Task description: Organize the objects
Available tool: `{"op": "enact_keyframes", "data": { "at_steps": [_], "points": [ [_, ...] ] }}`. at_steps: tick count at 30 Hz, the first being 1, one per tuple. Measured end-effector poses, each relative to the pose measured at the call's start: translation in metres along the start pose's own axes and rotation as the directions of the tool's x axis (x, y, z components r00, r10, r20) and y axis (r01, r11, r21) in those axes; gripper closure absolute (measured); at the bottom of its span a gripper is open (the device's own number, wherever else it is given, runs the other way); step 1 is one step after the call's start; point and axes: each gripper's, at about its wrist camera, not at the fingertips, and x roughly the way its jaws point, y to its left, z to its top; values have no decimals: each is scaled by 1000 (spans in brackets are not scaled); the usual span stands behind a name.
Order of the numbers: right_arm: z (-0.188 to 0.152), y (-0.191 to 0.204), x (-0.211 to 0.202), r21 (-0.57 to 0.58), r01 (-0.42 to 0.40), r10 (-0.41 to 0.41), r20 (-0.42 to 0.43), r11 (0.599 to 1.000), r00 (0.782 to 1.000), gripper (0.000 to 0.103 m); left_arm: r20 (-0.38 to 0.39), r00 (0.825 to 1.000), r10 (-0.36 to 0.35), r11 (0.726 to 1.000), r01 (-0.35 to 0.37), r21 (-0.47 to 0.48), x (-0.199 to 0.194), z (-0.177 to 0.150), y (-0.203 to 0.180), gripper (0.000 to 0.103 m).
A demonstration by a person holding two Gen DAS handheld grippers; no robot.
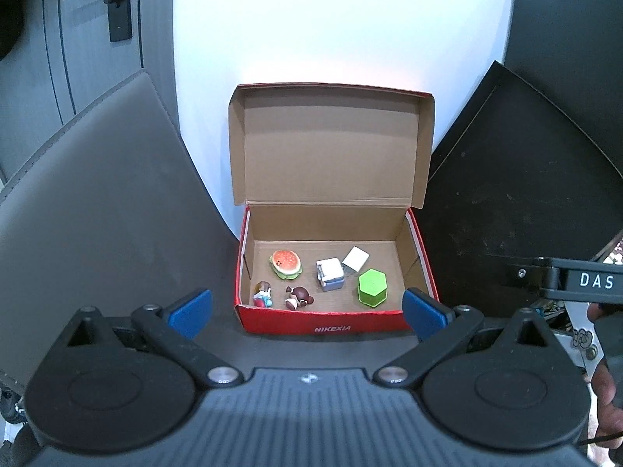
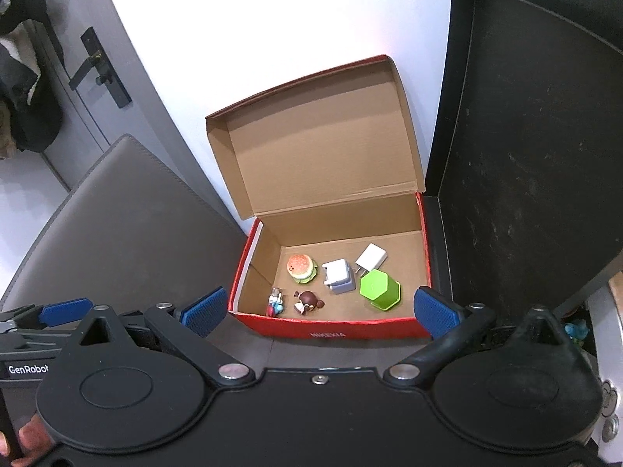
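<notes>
Left wrist view looks straight down its fingers at a red cardboard box with a raised brown lid (image 1: 319, 323), which sits dead ahead at twelve o'clock. The left gripper (image 1: 307, 307) has its blue pads spread wide and holds nothing; the box's front wall shows between them.

All the small items already lie on the box floor. A toy hamburger with a green lettuce rim (image 1: 286, 264) lies at the back left, a white and pale blue cube-shaped block (image 1: 330, 274) near the middle, a flat white plug adapter (image 1: 355, 258) at one o'clock from that block, and a bright green hexagonal plastic container (image 1: 372, 288) at the front right. A small doll figure in blue and red (image 1: 263, 295) and a brown bear-like figurine (image 1: 298, 297) lie close to the front wall on the left.

From the right wrist view, the right gripper (image 2: 317, 311) is likewise spread apart and empty, with the box at about twelve to one o'clock. The box's long axis runs left to right across both views, and the lid is hinged on the far long edge and leans back toward the white wall (image 1: 342, 19).

With nothing left outside the box, closing the lid looks like the remaining step. Both grippers stand about equally near; I cannot tell which is closer.
</notes>
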Motion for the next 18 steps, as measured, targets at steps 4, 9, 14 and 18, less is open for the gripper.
{"op": "enact_keyframes", "data": {
  "at_steps": [4, 9, 14, 18],
  "points": [
    [-3, 6, -9, -21, -5, 5, 6, 1000, 1000, 0, 8, 1000, -3, 1000, 3, -5, -7, -2, 5, 0],
    [-9, 16, -16, -77, -12, 12, 4, 997, 1000, 0, 9, 1000, -19, 1000, 19, -15, -14, -8, 9, 0],
    [-15, 19, -17, -83, -17, 17, -7, 996, 1000, 0, 11, 1000, -16, 1000, 16, -21, -18, -14, 14, 0],
    [-20, 17, -13, -79, -16, 14, -20, 997, 1000, 0, 9, 1000, -10, 1000, 10, -24, -20, -17, 16, 0]
  ]
}}
